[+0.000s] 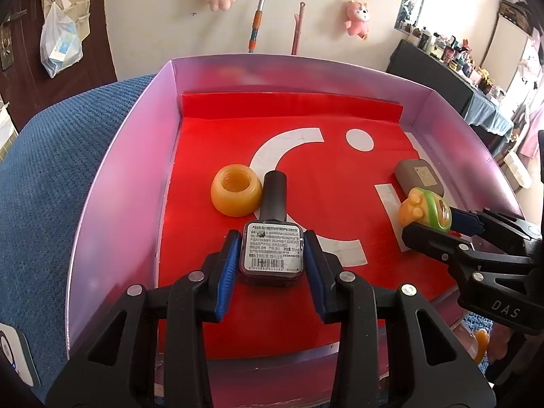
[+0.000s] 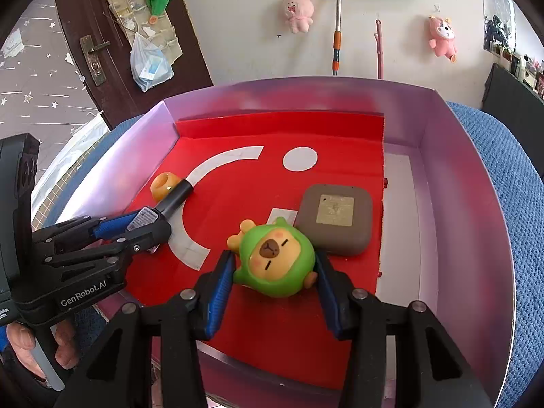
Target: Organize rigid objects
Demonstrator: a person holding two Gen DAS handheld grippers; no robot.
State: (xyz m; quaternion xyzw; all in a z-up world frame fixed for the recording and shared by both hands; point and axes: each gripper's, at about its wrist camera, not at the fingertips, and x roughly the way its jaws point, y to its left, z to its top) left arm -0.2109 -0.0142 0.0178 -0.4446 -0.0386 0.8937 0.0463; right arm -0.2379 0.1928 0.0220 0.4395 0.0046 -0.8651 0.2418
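Note:
A pink-walled box (image 1: 136, 156) with a red floor holds the objects. My left gripper (image 1: 272, 255) is shut on a small square bottle (image 1: 271, 253) with a black cap, low over the red floor; it also shows in the right wrist view (image 2: 146, 219). An amber ring-shaped piece (image 1: 237, 194) lies just left of the cap. My right gripper (image 2: 275, 268) is shut on a green and yellow capybara toy (image 2: 275, 258), seen from the side in the left wrist view (image 1: 425, 209). A grey rounded square case (image 2: 335, 219) lies right behind the toy.
The box (image 2: 459, 176) sits on a blue knitted cloth (image 1: 51, 170). Its walls rise on the left, far and right sides. Behind it stands a white wall with plush toys and a mop handle (image 1: 260, 6). A brown door (image 2: 85, 34) is at the left.

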